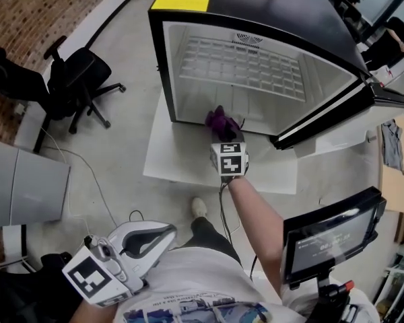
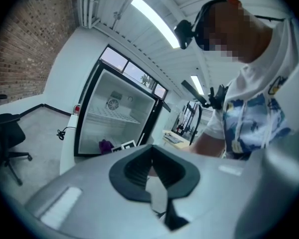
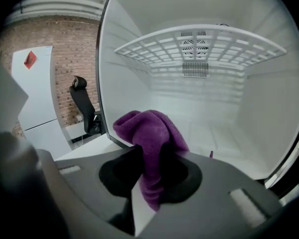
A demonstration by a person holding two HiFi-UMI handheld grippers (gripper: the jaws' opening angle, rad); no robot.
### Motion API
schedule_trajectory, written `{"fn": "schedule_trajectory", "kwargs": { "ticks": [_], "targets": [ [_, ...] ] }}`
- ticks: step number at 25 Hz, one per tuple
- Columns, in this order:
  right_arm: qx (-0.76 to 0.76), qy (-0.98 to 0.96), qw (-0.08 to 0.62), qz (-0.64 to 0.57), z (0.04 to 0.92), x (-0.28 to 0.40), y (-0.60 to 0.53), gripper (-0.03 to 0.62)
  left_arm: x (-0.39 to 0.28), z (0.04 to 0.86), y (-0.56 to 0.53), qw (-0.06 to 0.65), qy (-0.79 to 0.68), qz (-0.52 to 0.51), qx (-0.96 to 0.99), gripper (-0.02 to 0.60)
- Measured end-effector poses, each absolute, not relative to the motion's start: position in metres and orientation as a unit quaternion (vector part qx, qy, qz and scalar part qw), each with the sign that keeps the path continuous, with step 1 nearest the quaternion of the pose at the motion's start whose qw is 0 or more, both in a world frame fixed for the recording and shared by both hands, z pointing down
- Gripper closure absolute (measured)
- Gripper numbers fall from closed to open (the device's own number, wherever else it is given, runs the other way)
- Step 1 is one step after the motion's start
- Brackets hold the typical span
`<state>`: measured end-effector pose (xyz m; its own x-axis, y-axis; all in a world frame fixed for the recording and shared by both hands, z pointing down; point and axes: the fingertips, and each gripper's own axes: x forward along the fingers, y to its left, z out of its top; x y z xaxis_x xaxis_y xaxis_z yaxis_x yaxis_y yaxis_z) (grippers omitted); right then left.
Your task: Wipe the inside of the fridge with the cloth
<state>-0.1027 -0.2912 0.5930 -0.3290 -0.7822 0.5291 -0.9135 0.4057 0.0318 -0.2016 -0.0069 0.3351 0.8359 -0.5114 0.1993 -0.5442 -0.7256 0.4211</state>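
The small fridge [image 1: 163,66] stands open with a black frame, a white inside and a wire shelf [image 1: 246,62]. My right gripper [image 1: 223,134] is shut on a purple cloth [image 1: 220,120] at the front lower edge of the fridge opening. In the right gripper view the cloth [image 3: 150,131] bunches up out of the right gripper [image 3: 154,158], with the fridge floor [image 3: 214,133] and shelf [image 3: 199,46] ahead. My left gripper [image 1: 163,233] is held low by the person's body, far from the fridge. In its own view the left gripper [image 2: 150,158] is shut with nothing in it.
The fridge sits on a white platform [image 1: 168,163]. Its door [image 1: 340,110] hangs open to the right. A black office chair [image 1: 74,79] stands at the left, a grey cabinet [image 1: 23,187] nearer left, and a monitor [image 1: 330,237] at the lower right. A cable [image 1: 87,180] lies on the floor.
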Motion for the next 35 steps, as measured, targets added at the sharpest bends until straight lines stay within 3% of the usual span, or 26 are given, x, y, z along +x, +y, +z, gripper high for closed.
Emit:
{"fn": "schedule_trajectory", "kwargs": {
  "ticks": [17,35],
  "targets": [
    [0.443,-0.854,0.238,0.135,0.591,-0.217,-0.29,0.516,-0.258,0.343,0.006,0.216,-0.356,0.04,0.908,0.575],
    [0.421,-0.866,0.236,0.128,0.568,-0.224,-0.26,0.515,-0.267,0.339,0.02,0.197,-0.339,0.022,0.92,0.575]
  ]
}}
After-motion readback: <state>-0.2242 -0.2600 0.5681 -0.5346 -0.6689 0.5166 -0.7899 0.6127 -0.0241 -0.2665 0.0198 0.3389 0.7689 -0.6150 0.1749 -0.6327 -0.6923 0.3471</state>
